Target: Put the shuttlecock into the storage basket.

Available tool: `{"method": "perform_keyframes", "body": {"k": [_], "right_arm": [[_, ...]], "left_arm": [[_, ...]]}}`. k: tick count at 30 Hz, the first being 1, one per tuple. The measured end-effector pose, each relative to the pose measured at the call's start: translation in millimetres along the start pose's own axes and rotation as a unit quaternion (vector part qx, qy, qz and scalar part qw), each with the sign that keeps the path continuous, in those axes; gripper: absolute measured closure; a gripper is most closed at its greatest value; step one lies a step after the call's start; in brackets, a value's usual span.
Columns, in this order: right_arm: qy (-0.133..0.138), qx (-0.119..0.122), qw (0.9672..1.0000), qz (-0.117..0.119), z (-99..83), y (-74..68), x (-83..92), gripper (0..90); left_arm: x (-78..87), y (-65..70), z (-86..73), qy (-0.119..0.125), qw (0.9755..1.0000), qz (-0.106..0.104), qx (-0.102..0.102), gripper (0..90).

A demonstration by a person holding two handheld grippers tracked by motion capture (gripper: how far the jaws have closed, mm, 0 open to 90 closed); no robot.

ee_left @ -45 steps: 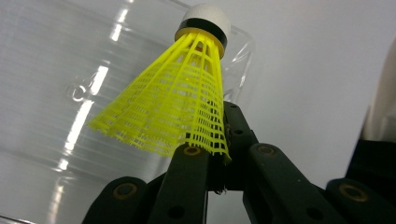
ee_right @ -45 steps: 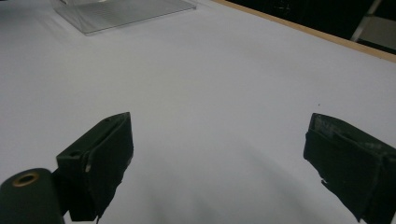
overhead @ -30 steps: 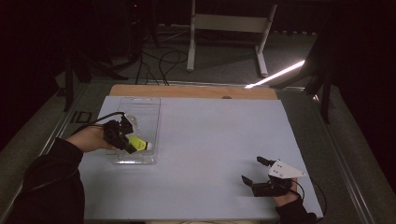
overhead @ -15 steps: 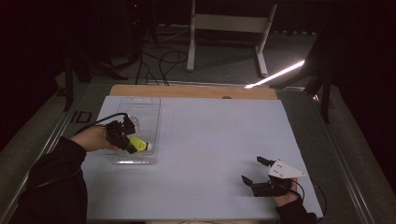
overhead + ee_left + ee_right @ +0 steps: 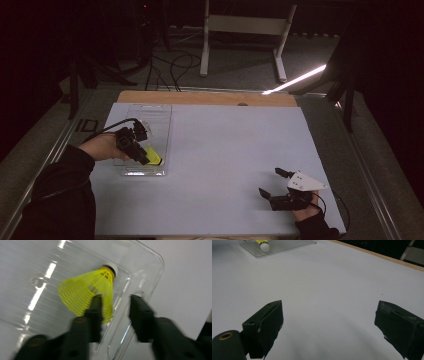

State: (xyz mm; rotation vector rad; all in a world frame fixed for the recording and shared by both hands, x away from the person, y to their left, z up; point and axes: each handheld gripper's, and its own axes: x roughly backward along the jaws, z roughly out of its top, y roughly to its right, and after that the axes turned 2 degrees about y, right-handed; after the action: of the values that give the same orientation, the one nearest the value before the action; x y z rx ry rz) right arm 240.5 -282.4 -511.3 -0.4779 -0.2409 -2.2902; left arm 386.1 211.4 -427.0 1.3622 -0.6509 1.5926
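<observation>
A yellow plastic shuttlecock (image 5: 85,290) with a white cork lies on its side in a clear plastic tray (image 5: 147,267). My left gripper (image 5: 115,300) hovers over it, and its jaws have just been opening. The left finger overlaps the skirt's edge, the right finger stands clear, and nothing is pressed between them. From above, the left gripper (image 5: 145,158) sits over the near end of the tray (image 5: 150,108) beside the shuttlecock (image 5: 154,157). My right gripper (image 5: 268,181) rests at the table's near right, open and holding nothing. In the right gripper view its own gripper (image 5: 329,312) faces the bare mat.
A white mat (image 5: 230,145) covers the table, with a wooden strip (image 5: 210,98) along the far edge. Beyond the table stand a white metal frame (image 5: 245,30) and loose cables (image 5: 175,62) on a dark floor. The tray's corner (image 5: 287,246) lies far off in the right gripper view.
Both hands stay where they were. The shuttlecock lies at the same spot in the tray under the left gripper.
</observation>
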Motion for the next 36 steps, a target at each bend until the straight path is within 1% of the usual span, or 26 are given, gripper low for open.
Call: {"method": "perform_keyframes", "body": {"k": [1,2,7,10,16,19,20,21,23,25,27,29,30,31,33,34,35,36], "right_arm": [[0.0,0.0,1.0,0.0,0.1,0.0,0.1,8.3],[0.001,0.0,1.0,-0.001,0.2,0.0,0.3,8.3],[-0.001,0.001,1.0,-0.001,0.3,-0.2,0.2,8.3],[-0.001,0.001,1.0,-0.001,0.4,-0.3,0.3,8.3],[-0.001,0.002,1.0,-0.001,0.4,-0.3,0.3,8.3],[-0.001,0.002,1.0,-0.001,0.5,-0.3,0.4,8.3],[-0.001,0.002,1.0,0.0,0.4,-0.2,0.3,8.3],[-0.001,0.002,1.0,-0.001,0.4,-0.2,0.3,8.3],[-0.001,0.002,1.0,-0.001,0.5,-0.4,0.4,8.3],[-0.001,0.002,1.0,-0.001,0.5,-0.5,0.3,8.3],[-0.001,0.002,1.0,0.0,0.4,-0.3,0.4,8.3],[0.0,0.002,1.0,-0.001,0.5,-0.3,0.5,8.3],[0.0,0.002,1.0,-0.001,0.5,-0.3,0.5,8.3],[0.0,0.002,1.0,-0.001,0.5,-0.2,0.5,8.3],[-0.001,0.002,1.0,-0.001,0.4,-0.1,0.4,8.3],[-0.001,0.002,1.0,-0.001,0.5,-0.2,0.5,8.3],[0.0,0.002,1.0,-0.001,0.5,-0.1,0.5,8.3],[0.0,0.002,1.0,-0.001,0.5,-0.1,0.5,8.3]], "left_arm": [[4.6,-0.5,0.1,0.011,0.9999,0.005,0.007,56.0],[6.3,-0.4,0.3,0.014,0.9998,0.011,0.013,48.1],[14.0,1.1,2.1,0.031,0.9989,0.025,0.025,31.7],[15.7,2.7,3.6,0.034,0.9987,0.026,0.028,27.0],[14.8,6.3,7.2,0.035,0.9988,0.022,0.025,20.3],[14.5,8.4,9.9,0.038,0.9987,0.021,0.026,16.0],[14.5,9.5,10.8,0.04,0.9987,0.017,0.026,15.5],[14.5,10.9,11.5,0.04,0.9989,0.015,0.022,13.9],[13.9,13.0,13.5,0.036,0.9991,0.015,0.016,8.3],[14.0,13.8,15.6,0.042,0.9988,0.012,0.021,6.8],[14.1,15.5,17.9,0.044,0.9988,0.01,0.018,0.7],[14.0,17.4,20.7,0.052,0.9984,0.01,0.019,0.2],[14.0,17.4,20.7,0.052,0.9984,0.01,0.019,0.1],[14.3,20.3,24.2,0.06,0.9981,0.007,0.017,0.1],[15.1,23.4,27.7,0.065,0.9978,0.006,0.013,0.1],[15.4,25.0,29.5,0.065,0.9979,0.004,0.009,0.1],[15.8,26.6,31.2,0.067,0.9978,0.005,0.002,0.1],[15.8,26.6,31.2,0.067,0.9978,0.005,0.002,0.1]]}}
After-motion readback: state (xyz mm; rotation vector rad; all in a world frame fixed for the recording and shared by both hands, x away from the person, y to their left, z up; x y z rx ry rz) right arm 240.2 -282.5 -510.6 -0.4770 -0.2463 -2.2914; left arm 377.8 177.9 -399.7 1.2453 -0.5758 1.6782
